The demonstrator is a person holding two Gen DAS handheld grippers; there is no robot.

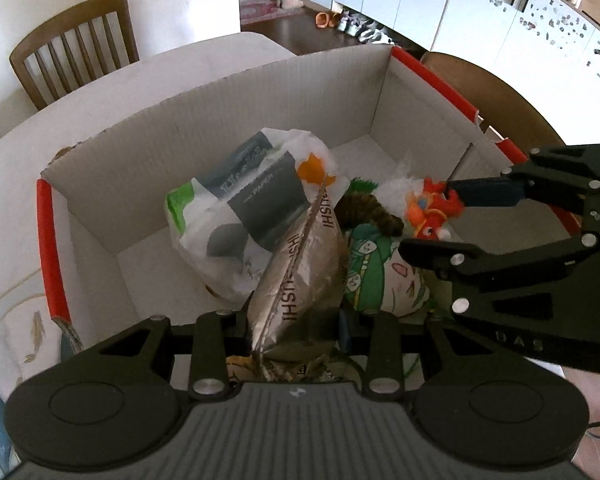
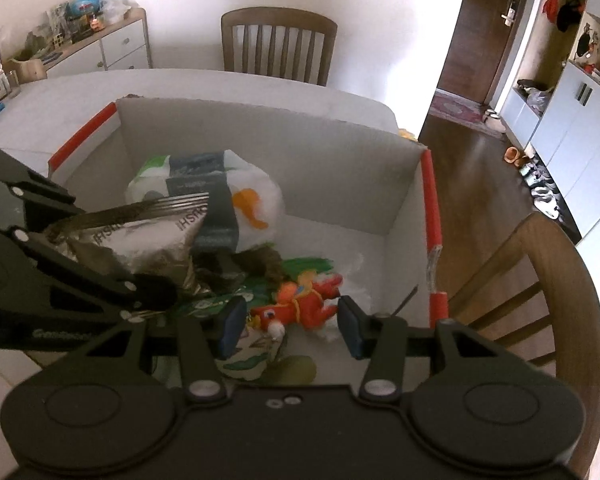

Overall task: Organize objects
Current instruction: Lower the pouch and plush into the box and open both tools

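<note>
Clamped together on a silver foil packet [image 1: 296, 276], the jaws of the left gripper [image 1: 296, 320] are seen pinching its lower end, while the jaws of the right gripper [image 2: 292, 320] are held partly apart with a red and orange toy figure [image 2: 300, 304] between them; whether the pads actually press on the toy cannot be told from either view.

The foil packet is held over the white cardboard box [image 1: 220, 120], its long axis running up and away from the left gripper, with its crimped seam pointed toward the far wall of the box. It is shown as crinkled and metallic, printed with dark lettering along the seam.

The toy figure is laid crosswise between the right fingers [image 2: 350, 330], its long axis running roughly from one pad to the other. Bright red and orange colouring with small white details is displayed.

Below them, inside the box, a white plastic bag [image 1: 236, 208] with grey and green print and a green-and-white patterned bag [image 1: 376, 276] are piled. The box is set on a white table [image 2: 260, 84], with a wooden chair [image 2: 280, 40] placed behind it.
</note>
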